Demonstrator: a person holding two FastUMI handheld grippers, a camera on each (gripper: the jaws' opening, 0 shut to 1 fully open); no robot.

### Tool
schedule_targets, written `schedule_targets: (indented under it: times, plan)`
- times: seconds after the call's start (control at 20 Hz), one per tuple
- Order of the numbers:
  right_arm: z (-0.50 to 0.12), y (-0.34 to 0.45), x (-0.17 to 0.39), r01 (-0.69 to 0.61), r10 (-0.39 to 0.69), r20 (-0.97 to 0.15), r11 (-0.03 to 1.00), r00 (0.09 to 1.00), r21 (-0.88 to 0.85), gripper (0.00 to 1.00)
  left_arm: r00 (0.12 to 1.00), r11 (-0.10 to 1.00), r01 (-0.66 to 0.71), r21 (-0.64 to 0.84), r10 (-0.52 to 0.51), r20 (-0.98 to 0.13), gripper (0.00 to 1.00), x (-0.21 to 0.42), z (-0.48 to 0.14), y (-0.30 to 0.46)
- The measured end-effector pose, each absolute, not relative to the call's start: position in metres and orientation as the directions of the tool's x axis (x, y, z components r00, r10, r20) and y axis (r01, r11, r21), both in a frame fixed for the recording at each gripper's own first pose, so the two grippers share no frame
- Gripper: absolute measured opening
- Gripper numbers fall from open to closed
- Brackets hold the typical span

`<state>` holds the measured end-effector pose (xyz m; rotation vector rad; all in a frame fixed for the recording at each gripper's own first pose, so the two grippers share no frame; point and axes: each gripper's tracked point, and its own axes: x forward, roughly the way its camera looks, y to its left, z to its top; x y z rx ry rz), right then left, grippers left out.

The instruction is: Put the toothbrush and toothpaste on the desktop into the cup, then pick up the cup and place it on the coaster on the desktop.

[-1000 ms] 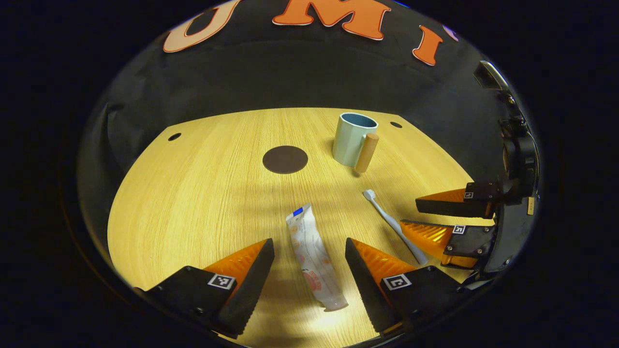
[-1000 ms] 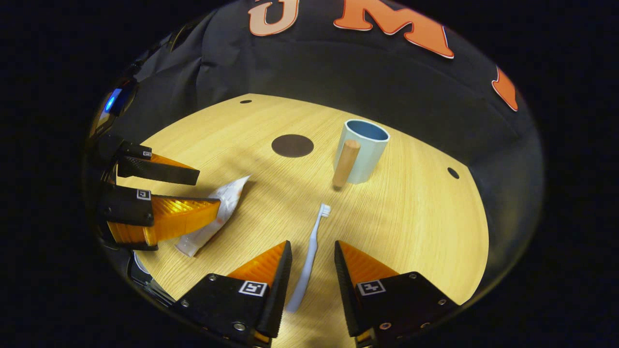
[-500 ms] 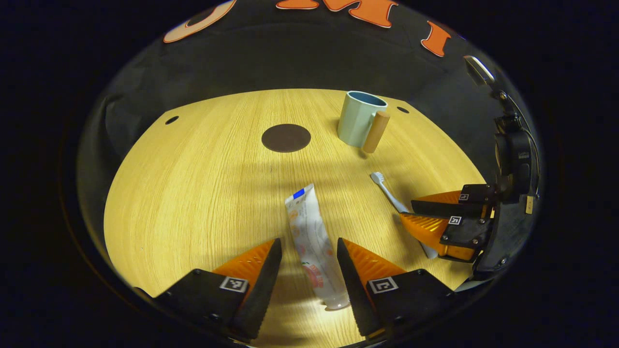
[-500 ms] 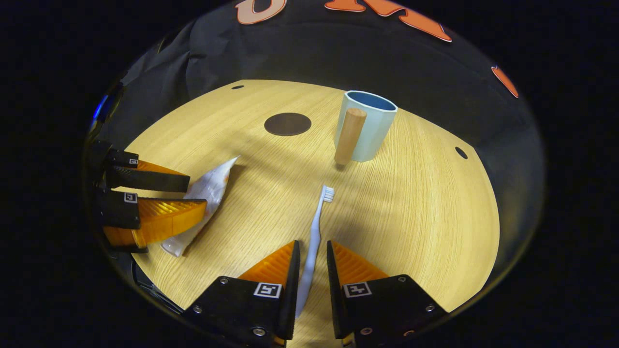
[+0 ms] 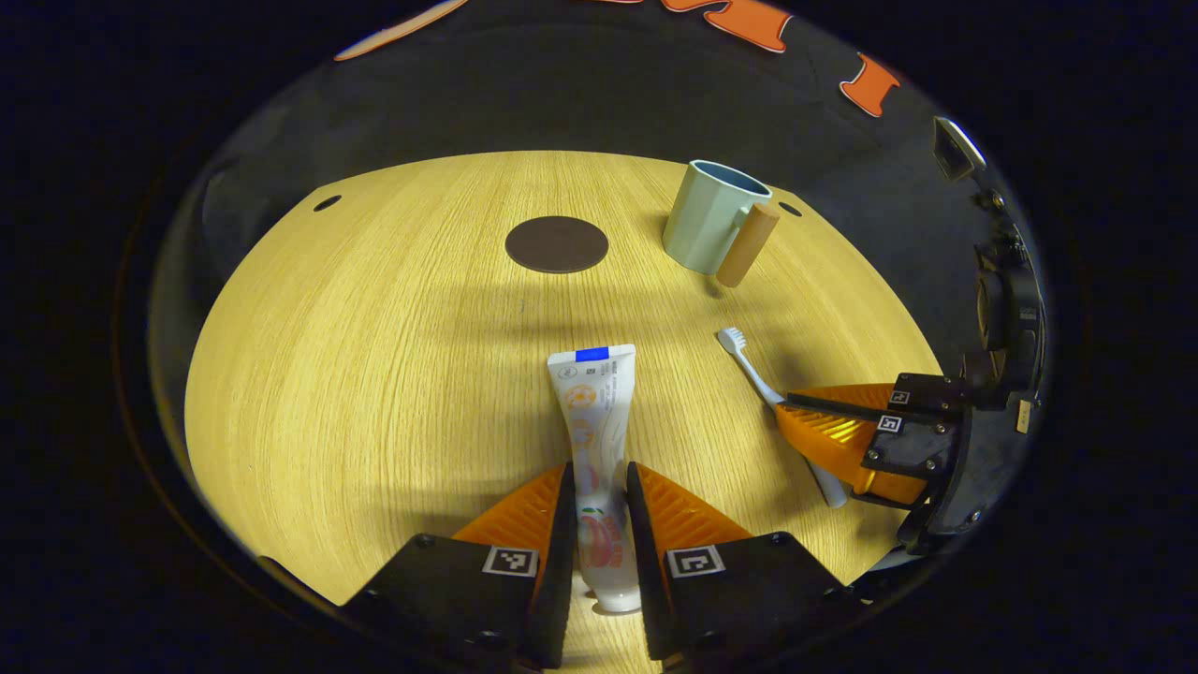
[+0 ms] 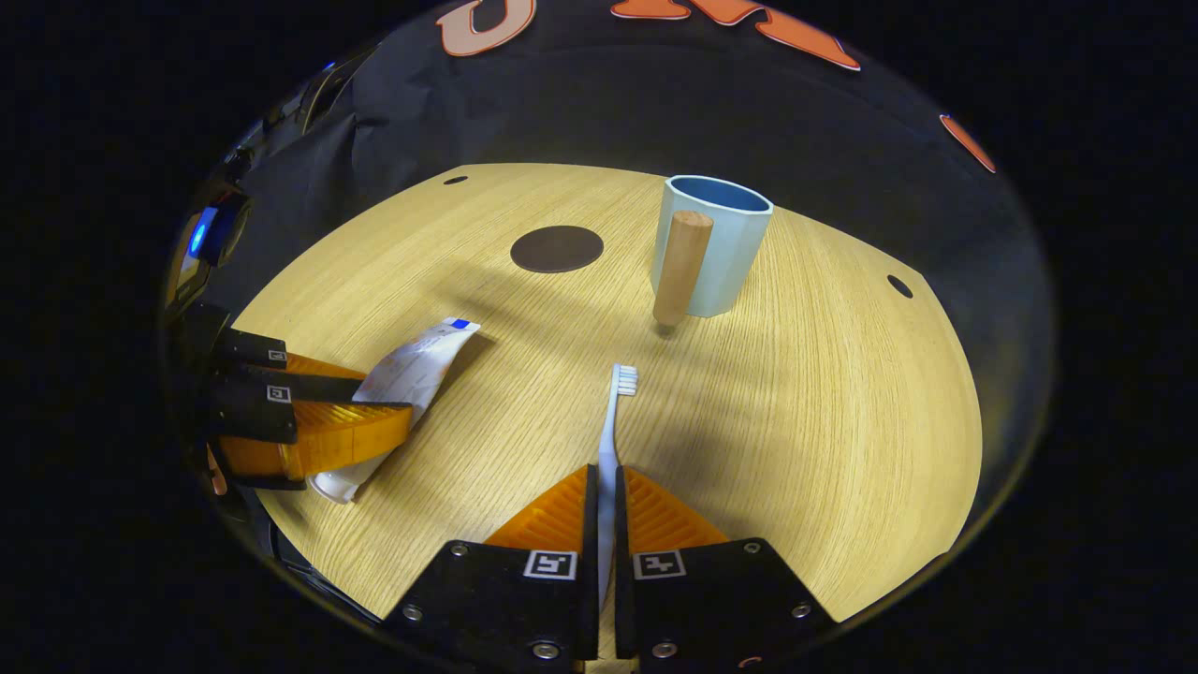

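Note:
A white toothpaste tube lies on the wooden desktop, and my left gripper is shut on its lower part. A pale blue toothbrush points its bristles at the cup, with my right gripper shut on its handle. The light blue cup with a wooden handle stands upright at the back. Left of the cup lies the dark round coaster. The left gripper view has the cup, the coaster, the toothbrush and the right gripper. The right gripper view has the toothpaste and the left gripper.
Small dark holes mark the desktop near its back corners. Bare wood spans between the grippers and the cup.
Both grippers have closed: the left fingers came together on the toothpaste tube, the right fingers on the toothbrush handle. The tube now lies straighter between the left fingers.

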<state>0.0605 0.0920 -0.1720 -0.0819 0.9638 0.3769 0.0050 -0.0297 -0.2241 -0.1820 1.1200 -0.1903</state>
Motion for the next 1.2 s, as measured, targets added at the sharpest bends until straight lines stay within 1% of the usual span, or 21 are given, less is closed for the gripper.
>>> schedule_targets:
  times: [0.05,0.1,0.2,0.35,0.5,0.6,0.75,1.1,1.2]
  plan:
    - [-0.171,0.092,0.063,-0.340,0.276,-0.812,0.935,0.515,0.102,0.07,0.422,0.968,0.057,-0.243,-0.244,-0.873,0.33,0.009,-0.222,-0.030]
    - [-0.170,0.093,0.063,-0.327,0.269,-0.808,0.940,0.524,0.101,0.05,0.429,0.966,0.069,-0.250,-0.255,-0.866,0.25,0.011,-0.221,-0.034]
    - [-0.163,0.095,0.069,-0.327,0.264,-0.789,0.941,0.554,0.086,0.04,0.433,0.962,0.077,-0.262,-0.269,-0.860,0.18,0.009,-0.220,-0.037]
    - [-0.154,0.097,0.070,-0.339,0.283,-0.767,0.937,0.577,0.091,0.03,0.452,0.962,0.074,-0.264,-0.268,-0.851,0.18,0.009,-0.217,-0.037]
    - [-0.137,0.094,0.071,-0.345,0.287,-0.742,0.935,0.606,0.080,0.04,0.476,0.955,0.087,-0.282,-0.289,-0.830,0.18,0.010,-0.209,-0.036]
    - [-0.128,0.094,0.076,-0.329,0.283,-0.704,0.941,0.652,0.073,0.04,0.501,0.959,0.079,-0.272,-0.274,-0.821,0.18,0.011,-0.202,-0.029]
    - [-0.118,0.093,0.081,-0.322,0.308,-0.650,0.941,0.694,0.102,0.03,0.544,0.965,0.079,-0.249,-0.252,-0.800,0.18,0.010,-0.190,-0.022]
    - [-0.087,0.088,0.096,-0.282,0.321,-0.511,0.947,0.797,0.155,0.04,0.607,0.968,0.088,-0.235,-0.239,-0.758,0.18,0.011,-0.169,-0.018]
    - [-0.077,0.089,0.097,-0.296,0.359,-0.458,0.933,0.814,0.206,0.03,0.635,0.972,0.090,-0.217,-0.224,-0.739,0.17,0.015,-0.159,-0.015]
